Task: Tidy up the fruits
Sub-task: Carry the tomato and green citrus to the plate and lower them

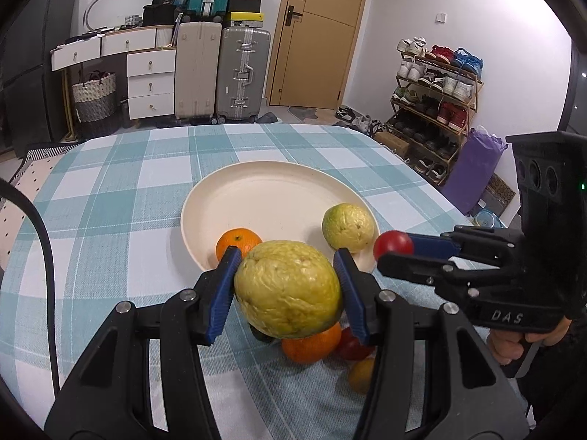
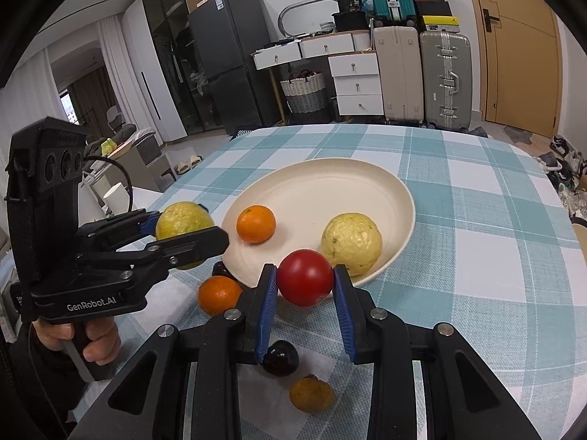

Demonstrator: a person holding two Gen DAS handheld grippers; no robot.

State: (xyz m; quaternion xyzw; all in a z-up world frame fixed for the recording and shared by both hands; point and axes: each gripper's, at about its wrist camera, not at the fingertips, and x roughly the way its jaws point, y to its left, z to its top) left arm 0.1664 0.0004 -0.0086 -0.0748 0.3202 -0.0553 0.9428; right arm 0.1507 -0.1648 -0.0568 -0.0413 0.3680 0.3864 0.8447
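My left gripper (image 1: 288, 288) is shut on a large yellow-green guava (image 1: 288, 289) and holds it above the table, near the cream plate's (image 1: 271, 190) front rim. My right gripper (image 2: 304, 280) is shut on a red tomato (image 2: 305, 278) just off the plate's (image 2: 330, 183) near edge. On the plate lie an orange (image 2: 255, 223) and a second guava (image 2: 351, 244). On the cloth sit another orange (image 2: 219, 295), a dark plum (image 2: 280, 357), and a brownish-yellow fruit (image 2: 311, 393).
The table carries a teal and white checked cloth (image 1: 121, 198). A black cable (image 1: 44, 256) runs along its left side. Suitcases, drawers, a shoe rack and a door stand beyond the far edge.
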